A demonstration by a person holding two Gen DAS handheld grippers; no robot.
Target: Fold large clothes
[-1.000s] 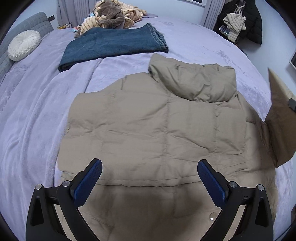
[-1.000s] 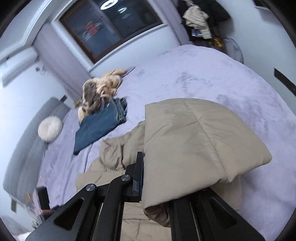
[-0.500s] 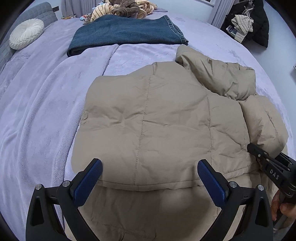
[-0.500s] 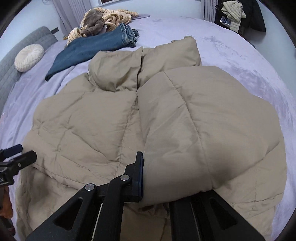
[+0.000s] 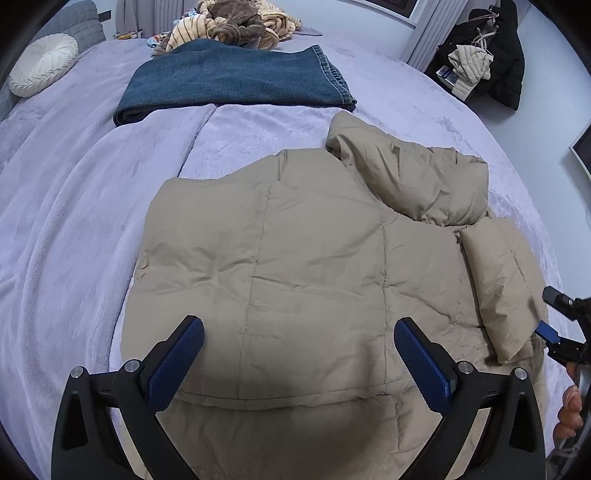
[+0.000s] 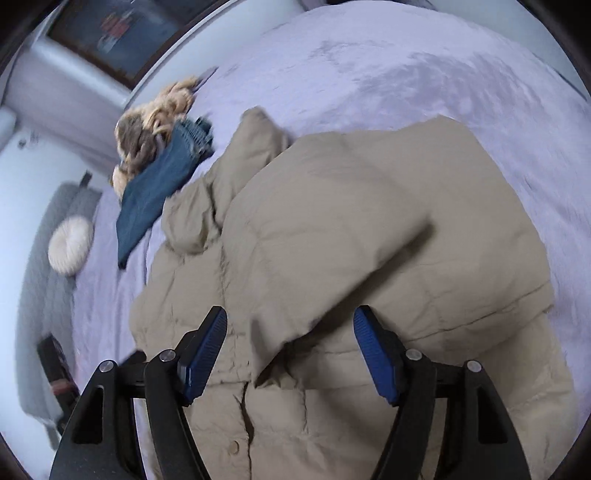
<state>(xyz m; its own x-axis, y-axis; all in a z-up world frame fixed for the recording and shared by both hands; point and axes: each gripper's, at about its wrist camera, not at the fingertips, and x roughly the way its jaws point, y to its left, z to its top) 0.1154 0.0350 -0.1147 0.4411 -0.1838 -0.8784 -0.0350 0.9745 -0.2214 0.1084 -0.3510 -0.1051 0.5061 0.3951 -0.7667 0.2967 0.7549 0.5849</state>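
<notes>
Beige quilted puffer jacket (image 5: 317, 266) lies spread across a bed covered by a lavender plush blanket (image 5: 74, 221), its padded hood (image 5: 410, 177) pointing toward the far side of the bed. One sleeve (image 5: 498, 288) is folded inward over the jacket's right side. The left claw (image 5: 299, 354) hovers above the jacket's near hem with its blue-padded fingers (image 5: 177, 362) spread wide, holding nothing. The right claw (image 6: 291, 358) also stands apart and empty, poised just above the folded sleeve's cuff (image 6: 288, 332); this view is motion-blurred. Beyond the jacket, a folded piece of dark blue denim (image 5: 236, 85) rests on the blanket, with a heap of tan and brown knitted fabric (image 5: 236, 22) behind it. A round cream pleated cushion (image 5: 44, 62) sits near the grey headboard (image 5: 77, 18) at far left.
</notes>
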